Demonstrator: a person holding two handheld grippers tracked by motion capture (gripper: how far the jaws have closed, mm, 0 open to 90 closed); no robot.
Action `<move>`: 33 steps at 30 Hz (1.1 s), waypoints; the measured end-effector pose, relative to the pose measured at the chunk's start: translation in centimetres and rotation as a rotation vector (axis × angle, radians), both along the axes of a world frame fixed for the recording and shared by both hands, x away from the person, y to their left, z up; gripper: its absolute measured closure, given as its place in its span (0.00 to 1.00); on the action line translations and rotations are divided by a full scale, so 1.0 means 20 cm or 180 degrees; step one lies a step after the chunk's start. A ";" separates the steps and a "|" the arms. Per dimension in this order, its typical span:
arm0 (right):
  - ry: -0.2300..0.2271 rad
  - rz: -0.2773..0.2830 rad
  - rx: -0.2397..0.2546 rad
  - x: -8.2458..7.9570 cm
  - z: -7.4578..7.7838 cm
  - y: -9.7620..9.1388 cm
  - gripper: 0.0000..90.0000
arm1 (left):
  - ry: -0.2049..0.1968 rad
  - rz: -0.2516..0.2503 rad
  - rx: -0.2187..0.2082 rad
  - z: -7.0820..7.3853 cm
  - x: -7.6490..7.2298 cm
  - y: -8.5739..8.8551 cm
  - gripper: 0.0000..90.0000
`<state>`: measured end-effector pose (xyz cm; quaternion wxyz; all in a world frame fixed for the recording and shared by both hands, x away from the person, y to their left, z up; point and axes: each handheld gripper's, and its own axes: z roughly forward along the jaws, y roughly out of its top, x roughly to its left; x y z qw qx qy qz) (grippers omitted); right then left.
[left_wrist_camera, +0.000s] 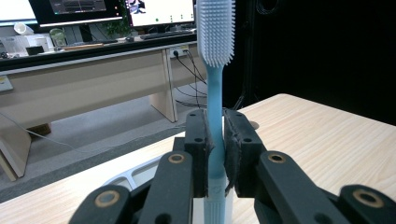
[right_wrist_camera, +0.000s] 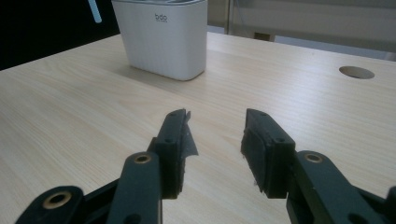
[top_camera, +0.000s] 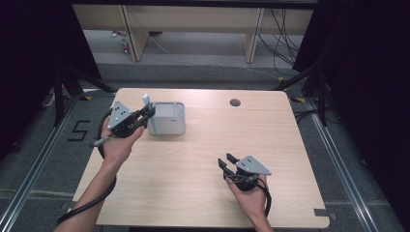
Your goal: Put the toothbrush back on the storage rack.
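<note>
A light blue toothbrush [left_wrist_camera: 215, 93] with white bristles stands upright, and my left gripper [left_wrist_camera: 215, 154] is shut on its handle. In the high view the left gripper [top_camera: 147, 113] holds the toothbrush [top_camera: 146, 101] at the left side of a white rectangular holder [top_camera: 167, 118] on the table's far left. The holder's rim [left_wrist_camera: 135, 175] shows just below the jaws. My right gripper [top_camera: 226, 160] rests low over the table at the near right, open, with nothing between its jaws [right_wrist_camera: 215, 140]. The holder [right_wrist_camera: 161, 37] stands ahead of it.
A round cable hole [top_camera: 235, 102] sits near the table's far edge. Bare wood [top_camera: 203, 164] stretches between the two grippers. Beyond the table are desks [left_wrist_camera: 70, 79] with monitors and trailing cables.
</note>
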<state>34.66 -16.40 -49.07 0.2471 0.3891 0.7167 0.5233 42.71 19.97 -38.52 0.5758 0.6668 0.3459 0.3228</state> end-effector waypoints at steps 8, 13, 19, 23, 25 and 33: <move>0.0013 -0.0015 -0.0052 0.00 0.00 -0.01 0.67 | -0.0080 0.0040 0.0028 0.04 0.02 0.02 0.89; 0.0085 -0.0063 -0.0023 -0.01 0.01 0.00 0.67 | -0.0107 0.0059 0.0029 0.06 0.02 0.03 0.89; 0.0058 -0.0040 -0.0005 0.00 0.01 -0.01 0.67 | -0.0131 0.0068 0.0007 0.08 0.03 0.05 0.89; 0.0035 -0.0031 -0.0019 0.00 0.00 -0.01 0.67 | -0.0139 0.0082 0.0004 0.09 0.03 0.05 0.89; 0.0047 -0.0033 -0.0041 0.00 0.00 -0.01 0.67 | -0.0150 0.0094 -0.0012 0.11 0.04 0.06 0.89; 0.0001 -0.0041 -0.0072 0.01 0.00 -0.02 0.67 | -0.0150 0.0132 -0.0015 0.12 0.05 0.08 0.89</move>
